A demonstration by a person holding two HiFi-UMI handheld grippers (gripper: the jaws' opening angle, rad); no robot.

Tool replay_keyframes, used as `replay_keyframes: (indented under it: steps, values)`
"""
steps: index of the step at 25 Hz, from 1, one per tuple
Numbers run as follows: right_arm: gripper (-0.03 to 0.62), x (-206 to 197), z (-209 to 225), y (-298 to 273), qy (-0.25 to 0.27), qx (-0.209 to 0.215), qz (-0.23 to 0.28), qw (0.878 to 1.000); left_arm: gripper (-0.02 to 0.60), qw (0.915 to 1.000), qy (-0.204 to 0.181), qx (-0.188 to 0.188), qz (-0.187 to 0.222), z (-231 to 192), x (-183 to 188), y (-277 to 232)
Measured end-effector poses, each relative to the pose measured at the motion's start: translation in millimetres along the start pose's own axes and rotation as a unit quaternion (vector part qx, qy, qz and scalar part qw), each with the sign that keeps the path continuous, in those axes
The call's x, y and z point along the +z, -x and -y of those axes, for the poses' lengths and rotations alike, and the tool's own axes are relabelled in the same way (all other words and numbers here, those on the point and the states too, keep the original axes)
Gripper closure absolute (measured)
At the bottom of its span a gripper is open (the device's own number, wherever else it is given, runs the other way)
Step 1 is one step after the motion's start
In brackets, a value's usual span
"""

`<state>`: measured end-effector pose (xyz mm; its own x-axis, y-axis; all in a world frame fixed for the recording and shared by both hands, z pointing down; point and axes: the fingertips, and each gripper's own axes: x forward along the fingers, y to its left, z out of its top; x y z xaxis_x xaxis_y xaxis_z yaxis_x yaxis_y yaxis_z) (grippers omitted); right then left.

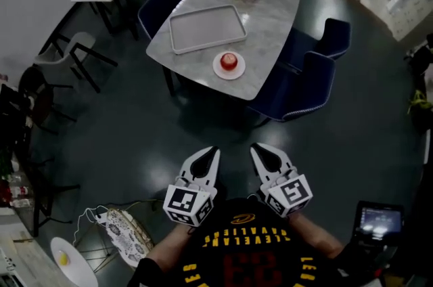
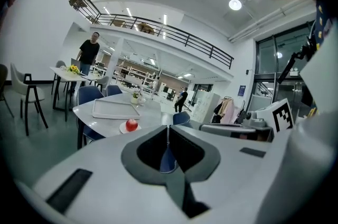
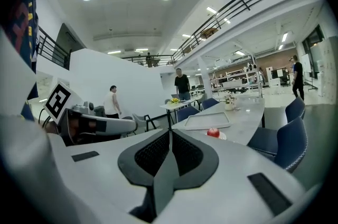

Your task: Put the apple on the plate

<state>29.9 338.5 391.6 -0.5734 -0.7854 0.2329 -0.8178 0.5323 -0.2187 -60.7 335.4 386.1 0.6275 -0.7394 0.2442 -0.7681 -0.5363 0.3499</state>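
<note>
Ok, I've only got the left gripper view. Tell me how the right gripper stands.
Observer: Right gripper is shut, with nothing between its jaws.
Operator: Now give me the apple from above.
Observer: Apple sits in the middle of the plate, near the table edge that faces us.
Operator: Check the tray.
Observer: Tray is empty and lies apart from the plate.
</note>
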Motion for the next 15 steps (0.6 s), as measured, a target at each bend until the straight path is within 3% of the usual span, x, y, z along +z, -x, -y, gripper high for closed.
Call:
replay_keyframes:
  steps: [9, 15]
  values:
    - [0.586, 11.6, 1.9, -67.6, -0.002, -0.029, -0.009, 1.0, 0.58, 0.9997, 0.008, -0.022, -0.01, -67.5, 23.6, -23.8]
    - [0.586, 16.9, 14.5, -90.0, -0.013, -0.037, -0.014, 0.999, 0.555, 0.999, 0.011, -0.036, -0.022, -81.6, 30.5, -46.2]
